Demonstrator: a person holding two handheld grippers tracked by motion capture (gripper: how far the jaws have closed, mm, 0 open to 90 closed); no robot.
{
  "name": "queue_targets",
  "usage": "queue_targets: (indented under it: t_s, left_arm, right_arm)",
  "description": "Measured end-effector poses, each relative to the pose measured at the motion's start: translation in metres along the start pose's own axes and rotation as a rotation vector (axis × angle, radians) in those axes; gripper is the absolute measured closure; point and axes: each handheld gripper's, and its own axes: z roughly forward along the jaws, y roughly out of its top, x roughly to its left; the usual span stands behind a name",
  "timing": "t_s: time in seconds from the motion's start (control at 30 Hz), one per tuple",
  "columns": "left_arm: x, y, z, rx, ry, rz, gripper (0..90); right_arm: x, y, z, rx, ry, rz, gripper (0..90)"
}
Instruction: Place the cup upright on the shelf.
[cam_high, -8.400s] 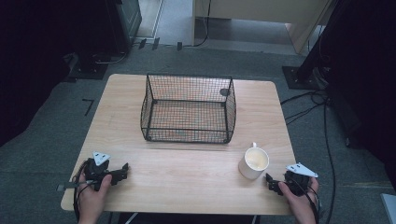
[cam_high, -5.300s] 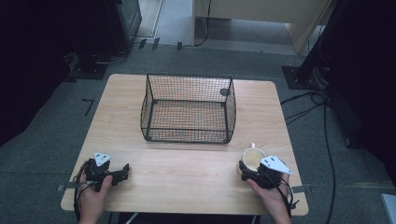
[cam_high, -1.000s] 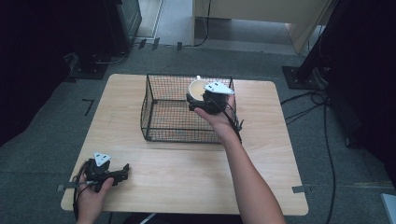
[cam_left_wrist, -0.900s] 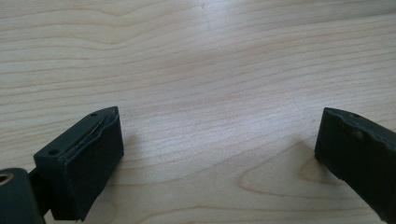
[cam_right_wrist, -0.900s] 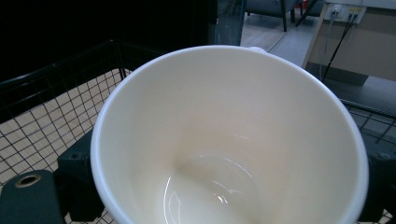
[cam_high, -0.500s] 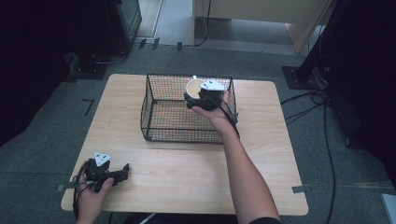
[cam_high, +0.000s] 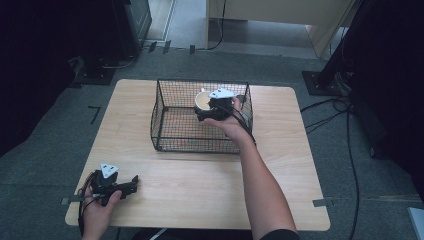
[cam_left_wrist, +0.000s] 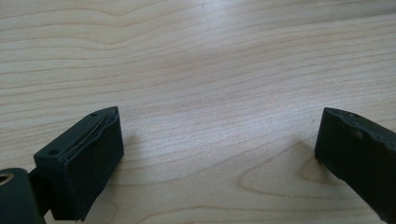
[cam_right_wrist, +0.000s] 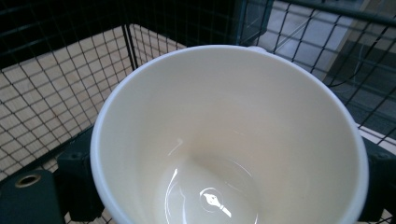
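**Cup held over the basket, left hand idle**

From the high view, my right gripper was reached out over the far right part of the black wire basket, which stood on the far middle of the wooden table. It was clamped on the cream cup, held at about the level of the basket's top rim, with the cup's mouth facing up. My forearm ran across the near side of the basket to get there. My left gripper lay in my left hand at the near left corner of the table, well apart from the basket, with its grey plate on top.

In the left gripper view, my two black jaws stood wide apart, with bare wood grain between them and nothing held.

In the right gripper view, the cup sat right between my jaws, one pressed to each side of its wall. I looked straight down into its glossy inside. The basket's mesh showed behind and around it, with the wood showing through the wires.
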Motion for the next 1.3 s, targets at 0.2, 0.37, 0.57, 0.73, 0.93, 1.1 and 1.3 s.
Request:
queue_targets:
  t_s: [0.2, 0.37, 0.57, 0.73, 0.93, 1.1, 1.3]
  left_arm:
    - [0.000, 0.000, 0.000, 0.000, 0.000, 0.000, 1.6]
    - [0.000, 0.000, 0.000, 0.000, 0.000, 0.000, 1.6]
    - [0.000, 0.000, 0.000, 0.000, 0.000, 0.000, 1.6]
    - [0.000, 0.000, 0.000, 0.000, 0.000, 0.000, 1.6]
    - [0.000, 0.000, 0.000, 0.000, 0.000, 0.001, 1.6]
    - [0.000, 0.000, 0.000, 0.001, -0.001, 0.003, 1.6]
    - [0.000, 0.000, 0.000, 0.001, -0.003, 0.003, 1.6]
  right_arm:
    - [0.007, -0.003, 0.008, 0.078, -0.013, -0.060, 10.2]
    - [0.007, -0.005, 0.012, 0.116, -0.015, -0.068, 10.2]
    - [0.008, -0.007, 0.015, 0.168, -0.016, -0.092, 10.1]
    - [0.011, -0.008, 0.017, 0.203, -0.006, -0.119, 10.0]
    - [0.010, -0.009, 0.020, 0.237, 0.002, -0.104, 9.9]
    - [0.008, -0.008, 0.019, 0.273, 0.004, -0.090, 9.7]
    - [0.005, -0.004, 0.016, 0.248, -0.035, -0.081, 0.0]
